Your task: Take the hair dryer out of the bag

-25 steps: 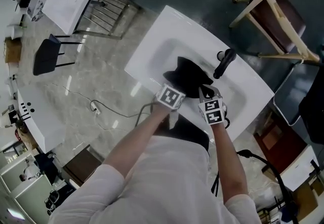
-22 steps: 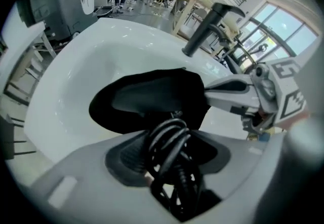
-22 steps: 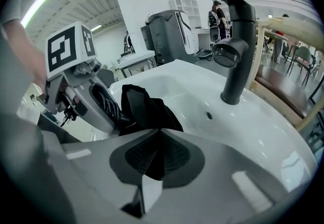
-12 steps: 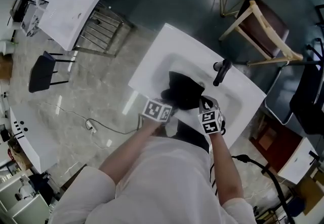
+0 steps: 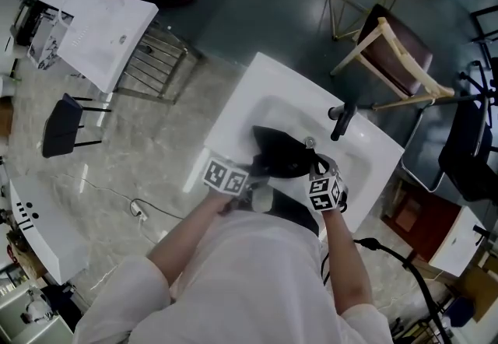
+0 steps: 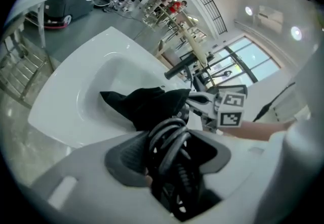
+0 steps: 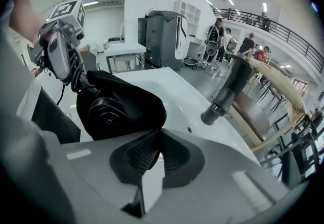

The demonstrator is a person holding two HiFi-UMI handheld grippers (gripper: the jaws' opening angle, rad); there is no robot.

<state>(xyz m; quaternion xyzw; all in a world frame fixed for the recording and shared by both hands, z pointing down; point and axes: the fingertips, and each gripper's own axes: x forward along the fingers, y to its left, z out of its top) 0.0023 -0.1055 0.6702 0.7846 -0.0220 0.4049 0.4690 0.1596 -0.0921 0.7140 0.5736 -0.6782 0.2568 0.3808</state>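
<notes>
Left gripper [image 6: 169, 156]: jaws wide, clamped around the hair dryer's coiled cord [image 6: 169, 125], near edge of the sink basin [image 5: 250, 92]. Right gripper [image 7: 158, 149]: jaws nearly together, pinching the bag [image 7: 139, 97] by its rim. Hair dryer [image 7: 105, 116] body sits inside the bag, round rear end showing at the mouth.

Risks as I judge them:
- I am hauling by cord alone, so the body may snag on the mouth and strain the cord.
- The thin fabric could slip from the pinch, and the bag would lift too.
- The faucet [image 7: 229, 90] stands far right, so a swing could strike it.
</notes>
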